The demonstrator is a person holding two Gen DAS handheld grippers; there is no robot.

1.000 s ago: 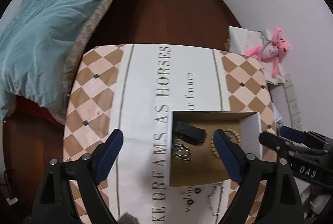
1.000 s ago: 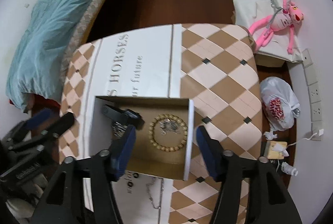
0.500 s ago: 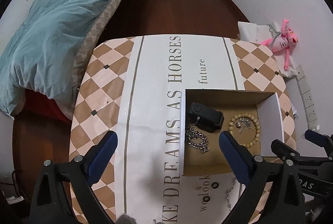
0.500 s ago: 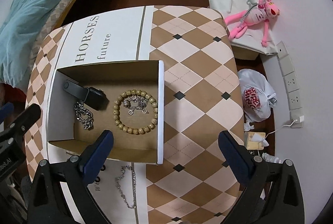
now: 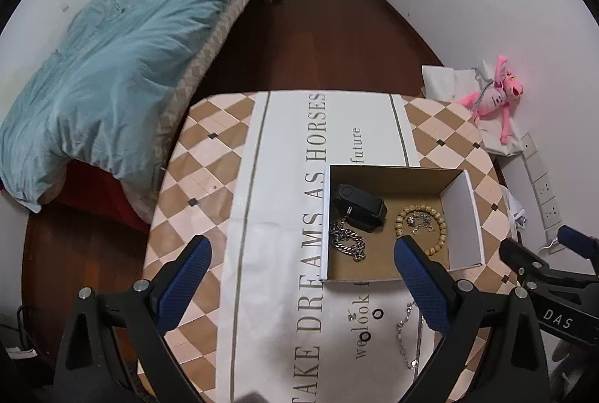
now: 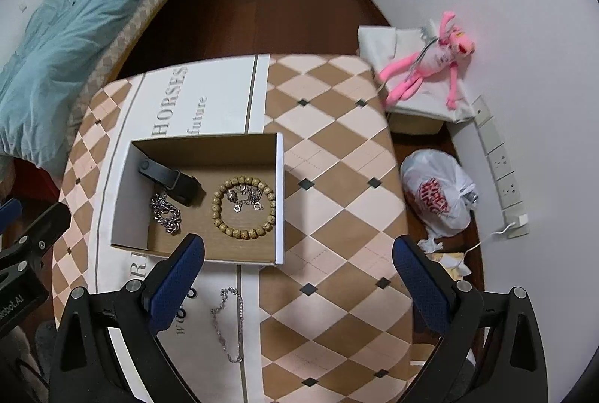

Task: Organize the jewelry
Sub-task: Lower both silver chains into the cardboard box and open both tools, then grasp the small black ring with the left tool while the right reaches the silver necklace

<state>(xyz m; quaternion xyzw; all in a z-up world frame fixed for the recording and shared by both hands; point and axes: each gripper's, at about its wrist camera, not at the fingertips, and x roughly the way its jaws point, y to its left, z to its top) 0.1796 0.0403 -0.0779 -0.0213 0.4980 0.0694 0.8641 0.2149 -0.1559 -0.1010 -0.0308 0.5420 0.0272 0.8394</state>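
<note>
A table (image 6: pixel 337 178) with a brown-and-cream checked cloth lies below both grippers. On it, ahead of the right gripper (image 6: pixel 297 275) and slightly to its left, sits an open cardboard box (image 6: pixel 279 201); from the left gripper (image 5: pixel 303 275) the box lies ahead and to the right. Both grippers hover with jaws spread wide, holding nothing. Inside the box, a black band (image 6: pixel 168 180) lies toward the far left corner, a wooden bead bracelet (image 6: pixel 243 208) on the right with small silver pieces (image 6: pixel 245 199) inside its ring, and a chunky silver chain (image 6: pixel 166 214) on the left. Outside the box, between the right gripper's fingers (image 6: pixel 176 287), lies a thin silver chain (image 6: pixel 226 322). Two small black rings (image 5: pixel 378 313) sit just beside it.
</note>
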